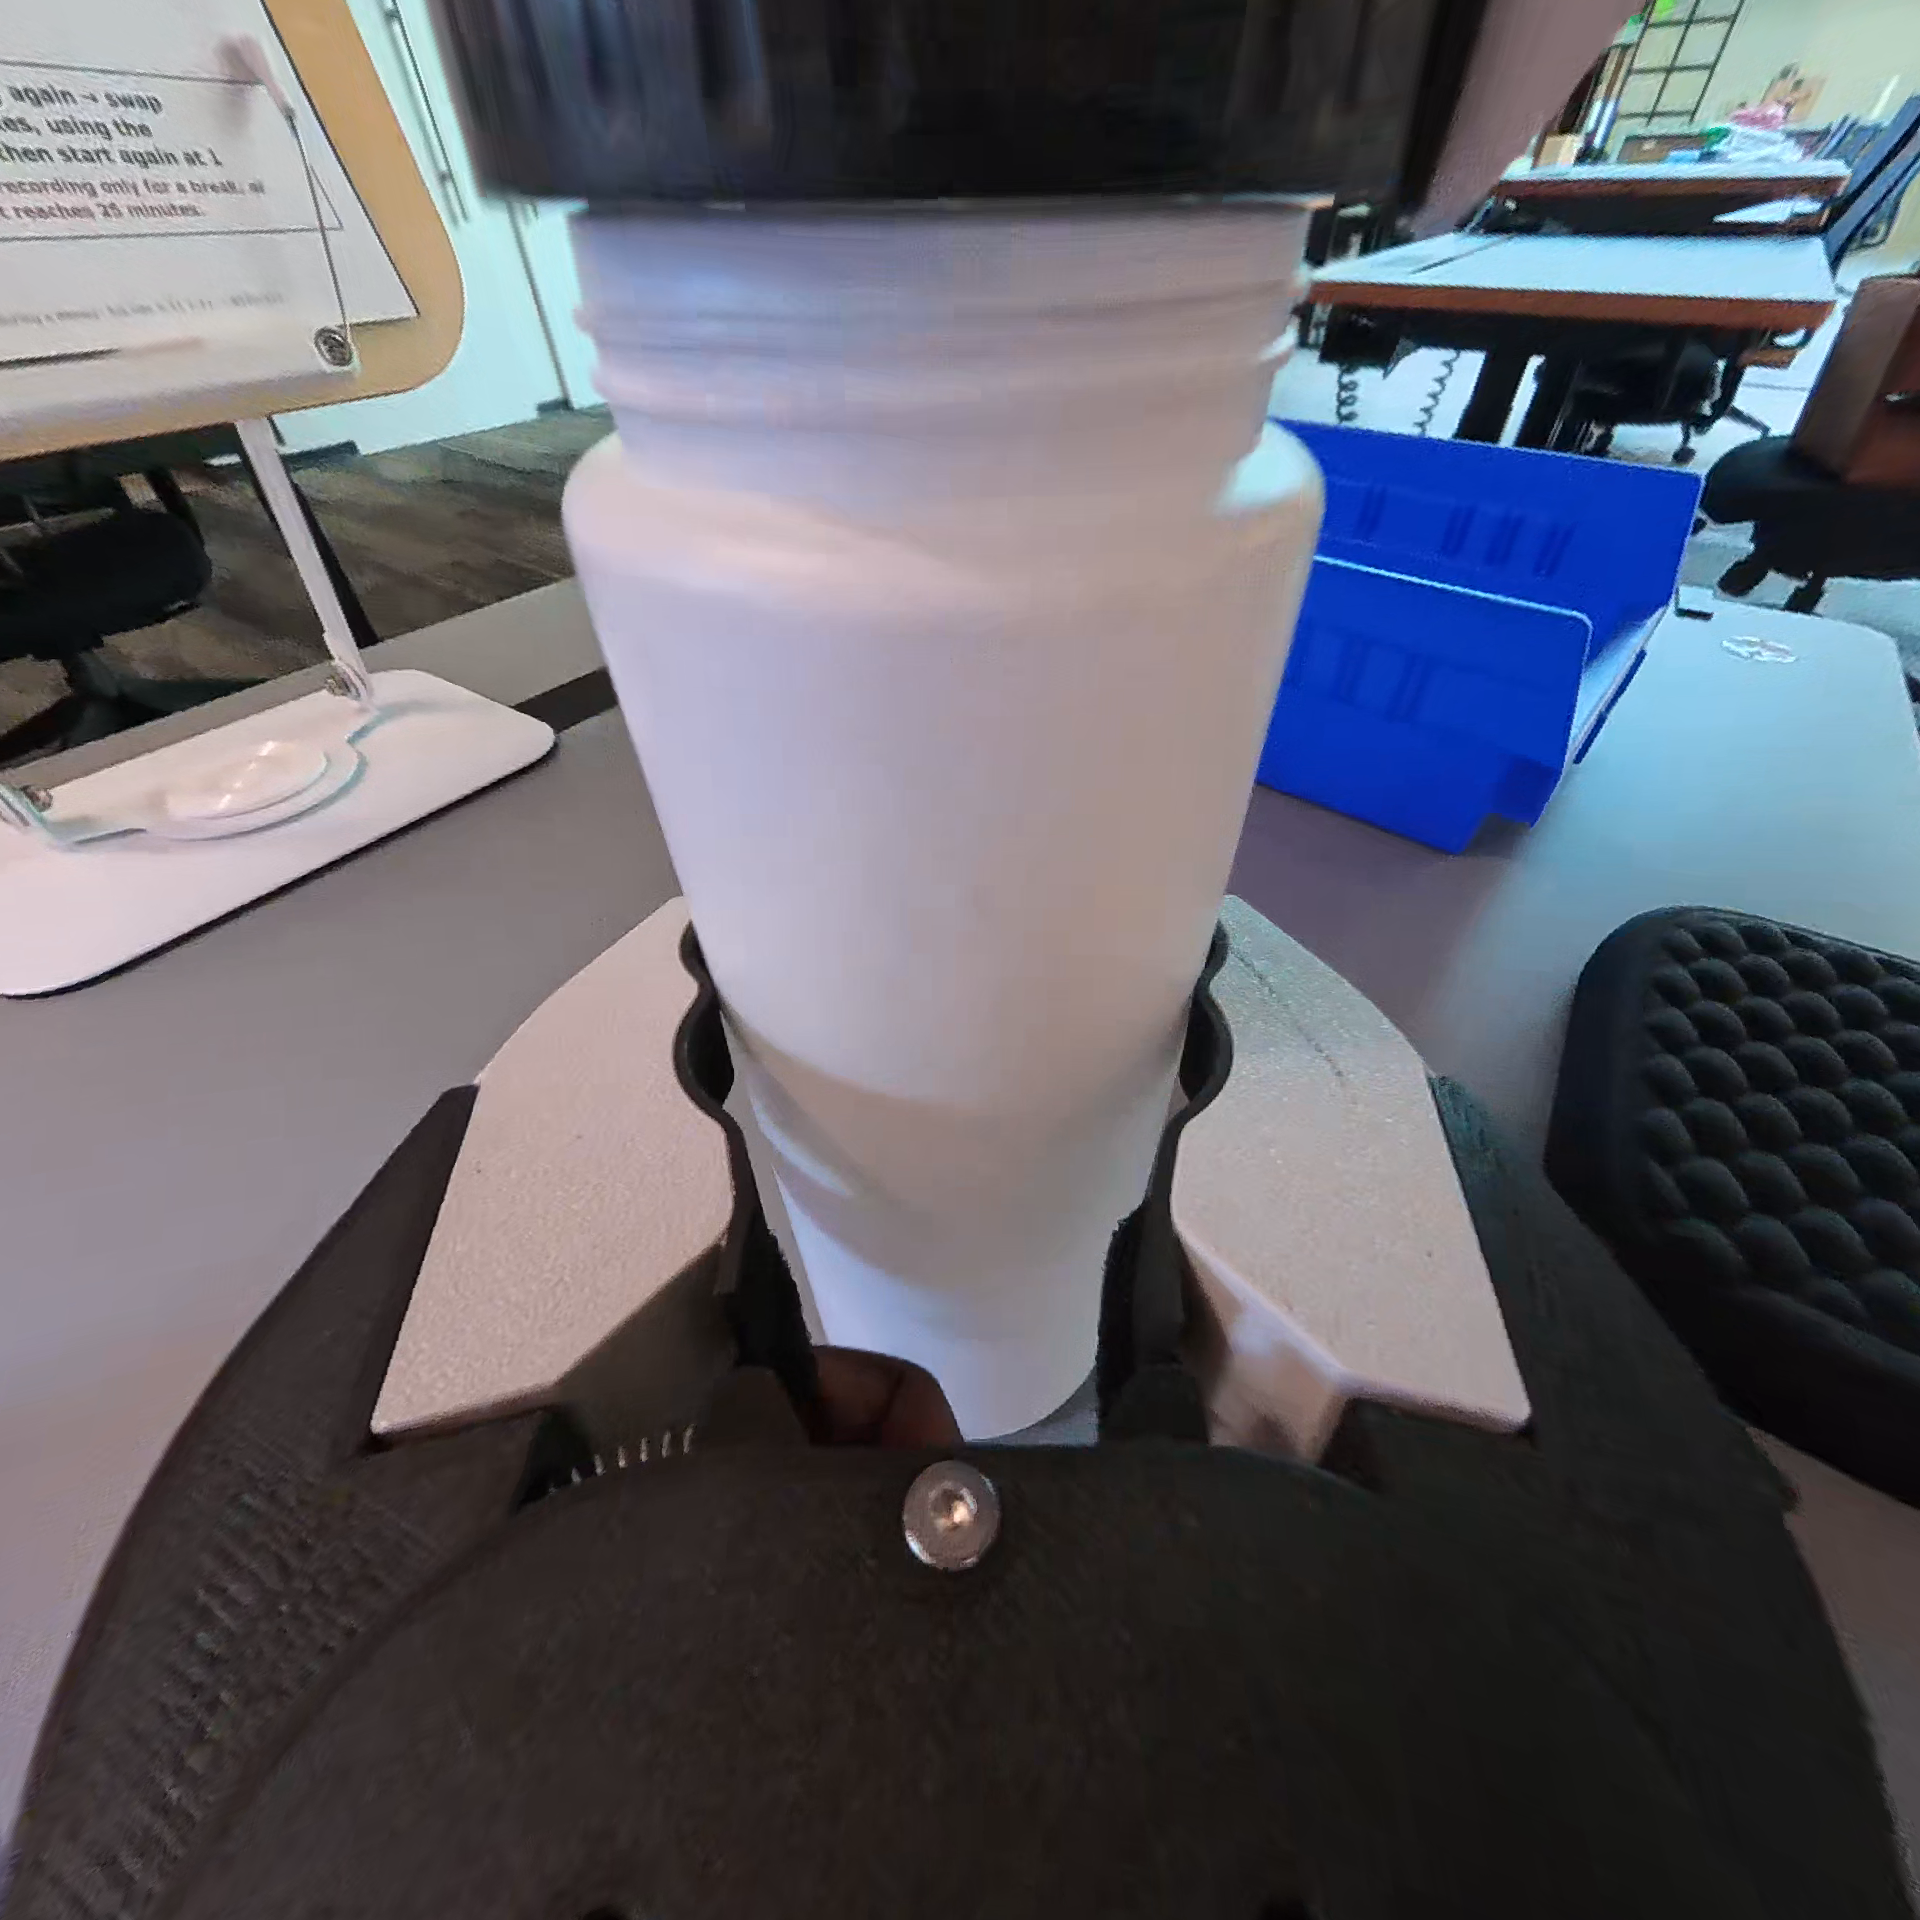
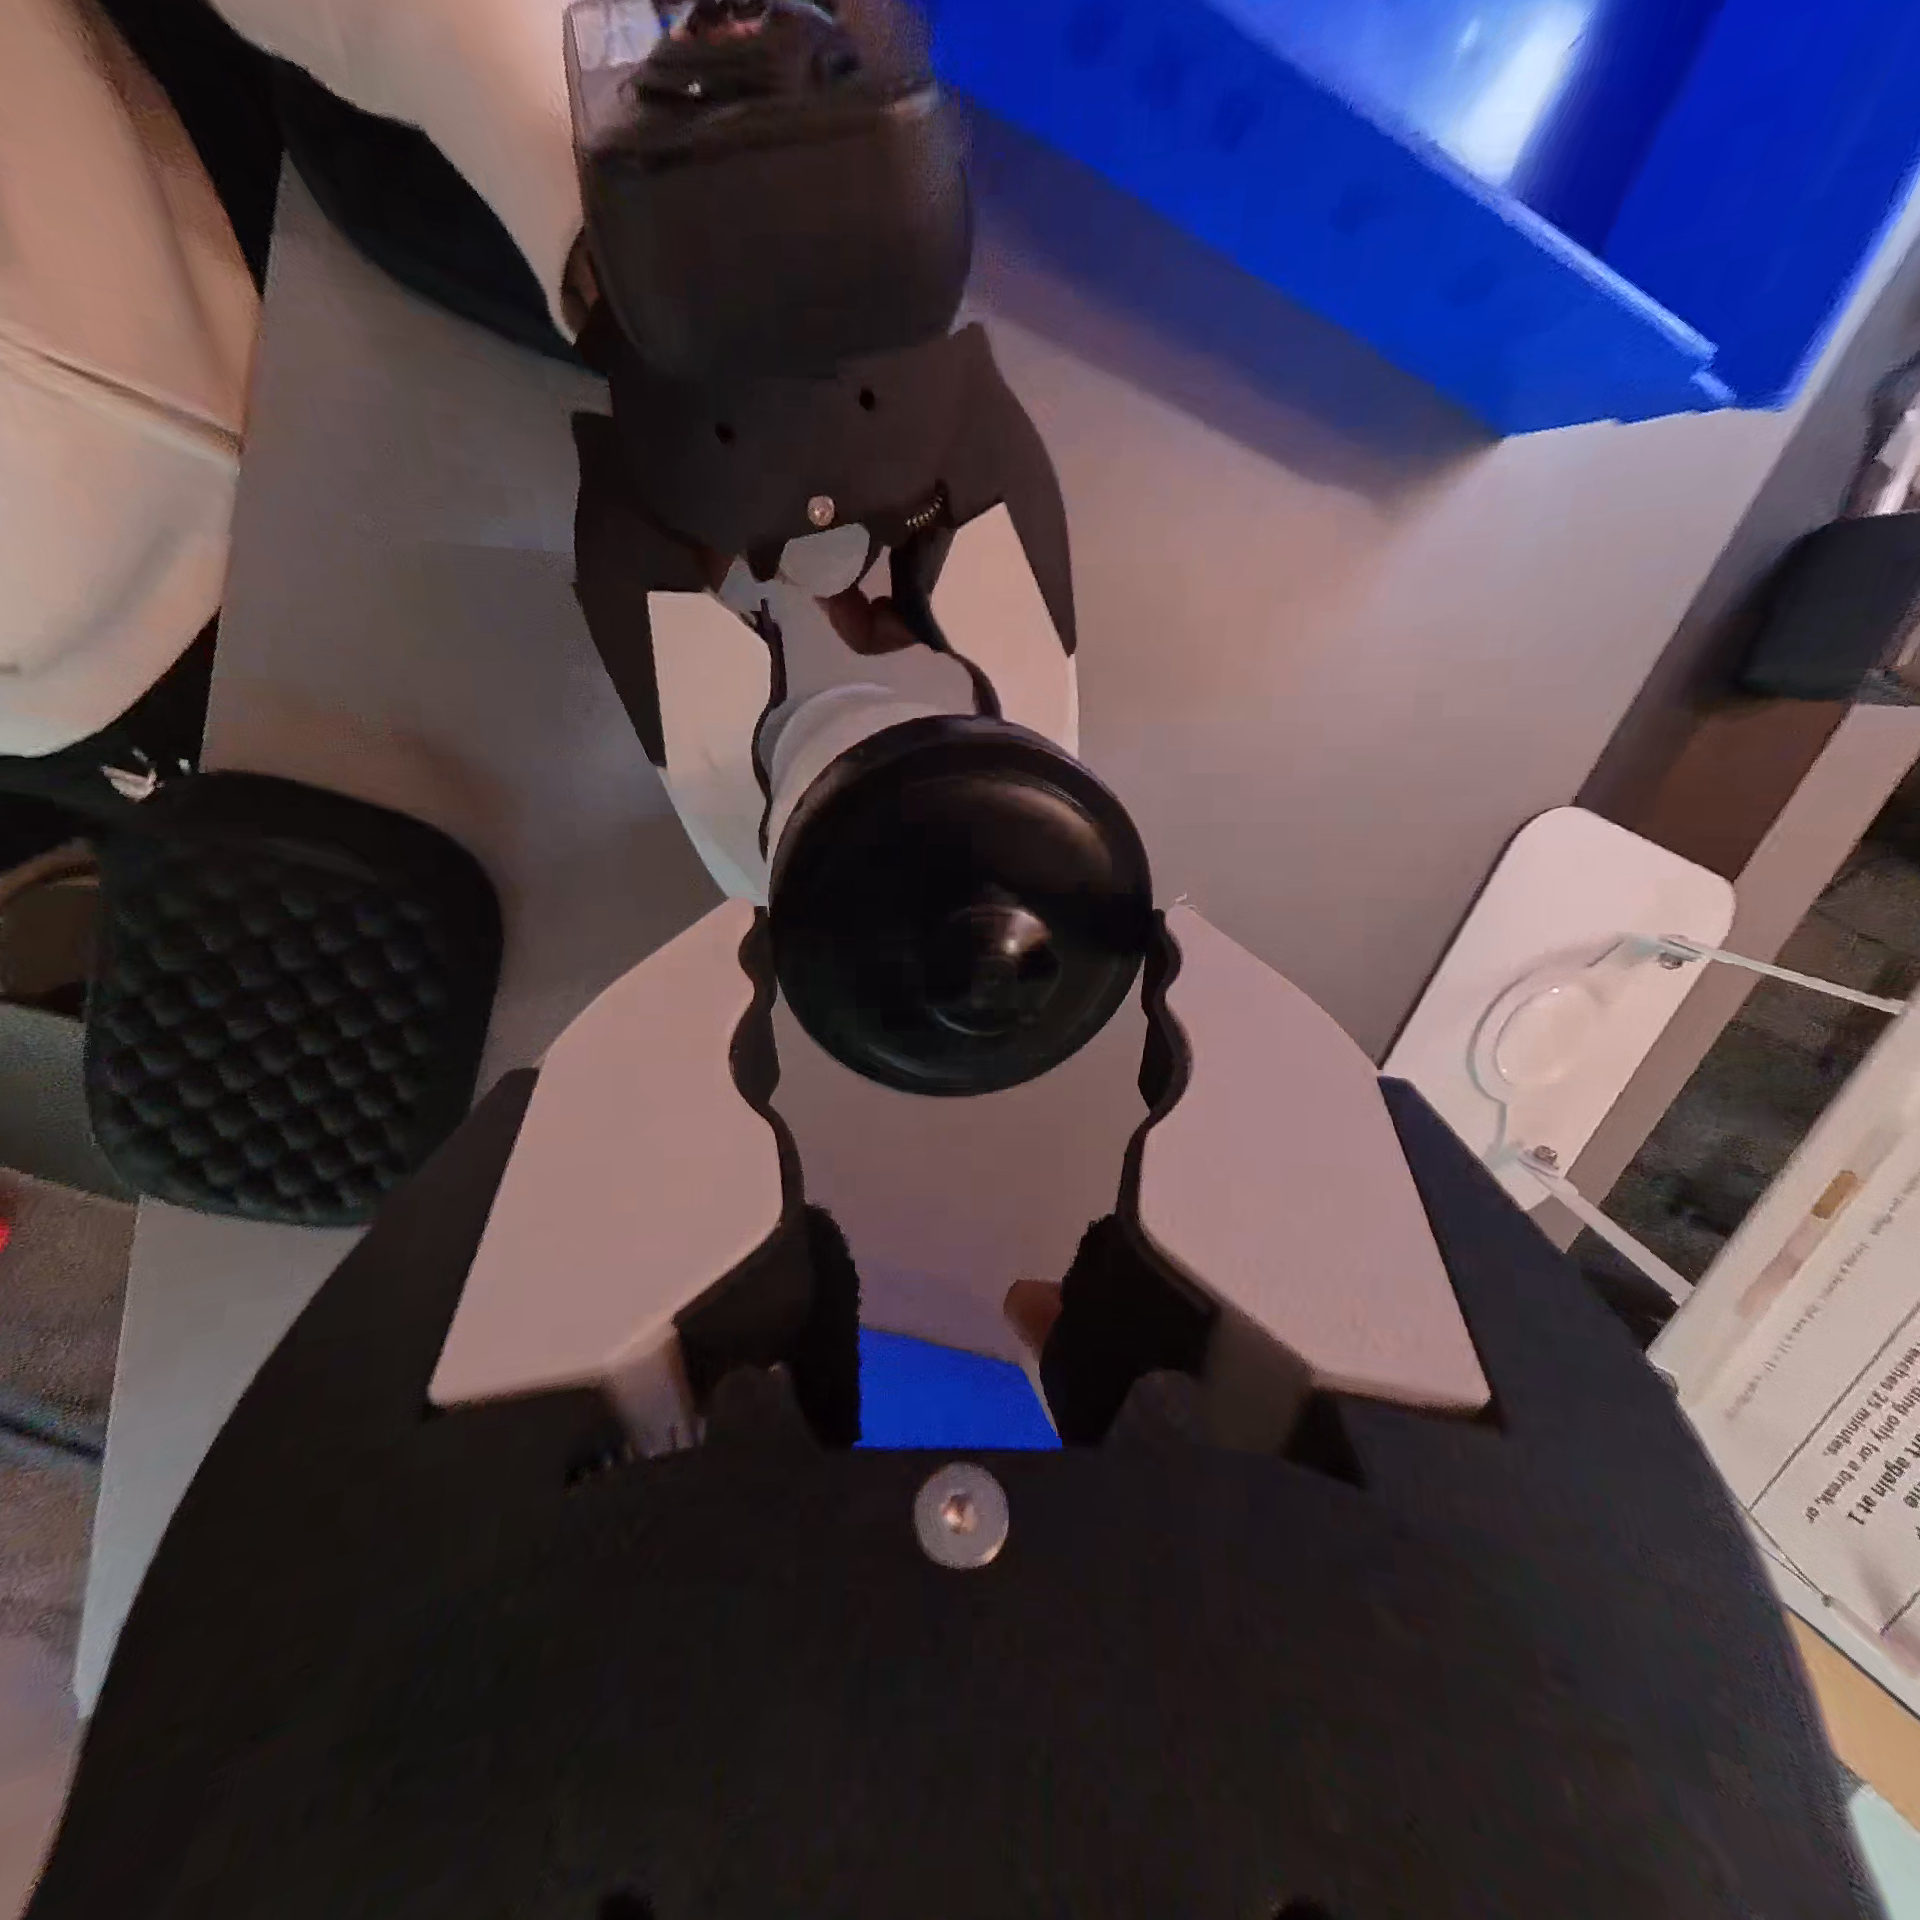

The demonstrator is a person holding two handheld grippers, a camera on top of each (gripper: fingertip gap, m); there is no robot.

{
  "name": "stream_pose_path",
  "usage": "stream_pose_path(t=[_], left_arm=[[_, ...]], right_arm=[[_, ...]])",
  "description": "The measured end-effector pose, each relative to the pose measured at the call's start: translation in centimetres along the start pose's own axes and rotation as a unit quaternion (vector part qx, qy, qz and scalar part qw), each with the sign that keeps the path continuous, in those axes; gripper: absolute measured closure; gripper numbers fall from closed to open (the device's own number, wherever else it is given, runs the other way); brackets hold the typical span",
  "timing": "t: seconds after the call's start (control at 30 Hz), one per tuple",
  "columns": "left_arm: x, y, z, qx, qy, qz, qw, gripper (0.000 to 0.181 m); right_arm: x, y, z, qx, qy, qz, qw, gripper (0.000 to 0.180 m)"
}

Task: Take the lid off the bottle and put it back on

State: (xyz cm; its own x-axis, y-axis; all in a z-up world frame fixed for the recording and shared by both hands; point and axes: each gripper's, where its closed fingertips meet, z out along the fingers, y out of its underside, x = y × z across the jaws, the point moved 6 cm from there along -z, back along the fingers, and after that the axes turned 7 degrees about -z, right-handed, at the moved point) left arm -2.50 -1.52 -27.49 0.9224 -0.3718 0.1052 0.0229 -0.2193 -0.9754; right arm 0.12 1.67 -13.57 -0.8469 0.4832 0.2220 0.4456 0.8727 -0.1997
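Note:
A white plastic bottle (image 1: 935,675) is clamped low on its body between the fingers of my left gripper (image 1: 951,935). It is held above the grey table (image 1: 260,1091). A black round lid (image 1: 935,94) sits at the very top of the neck, with the screw threads bare beneath it. In the right wrist view I look down on the lid (image 2: 961,904). My right gripper (image 2: 961,925) has its fingertips closed against the lid's two sides. The left gripper (image 2: 883,727) and the bottle (image 2: 831,717) show beyond it.
A blue plastic bin (image 1: 1455,644) stands on the table right of the bottle. A clipboard with a sheet (image 1: 156,208) on a white stand (image 1: 260,790) is at the left. A black textured pad (image 1: 1766,1143) lies near right. Desks and office chairs are behind. Some 10 cm of space lies between my two pairs of fingers.

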Motion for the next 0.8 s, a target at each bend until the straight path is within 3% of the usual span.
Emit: stream_pose_path(t=[0.1,0.37,0.53,0.73,0.8], left_arm=[[-0.01,0.02,-0.08,-0.002,0.011,0.002,1.0,0.094],[0.04,0.14,-0.18,0.009,0.015,0.002,1.0,0.095],[0.26,0.15,-0.04,0.012,0.006,-0.001,1.0,0.095],[0.2,0.13,0.09,0.012,0.004,0.0,1.0,0.095],[0.26,0.17,-0.05,0.012,0.008,0.004,1.0,0.095]], right_arm=[[-0.01,0.32,0.53,-0.041,-0.012,0.004,0.999,0.111],[-0.22,0.47,0.6,-0.008,-0.01,0.016,1.0,0.111],[-0.58,-0.24,1.13,-0.109,0.006,0.057,0.992,0.11],[-0.63,-0.03,1.15,-0.1,0.035,0.224,0.969,0.11],[-0.83,-0.29,1.15,-0.099,0.041,0.222,0.969,0.11]])
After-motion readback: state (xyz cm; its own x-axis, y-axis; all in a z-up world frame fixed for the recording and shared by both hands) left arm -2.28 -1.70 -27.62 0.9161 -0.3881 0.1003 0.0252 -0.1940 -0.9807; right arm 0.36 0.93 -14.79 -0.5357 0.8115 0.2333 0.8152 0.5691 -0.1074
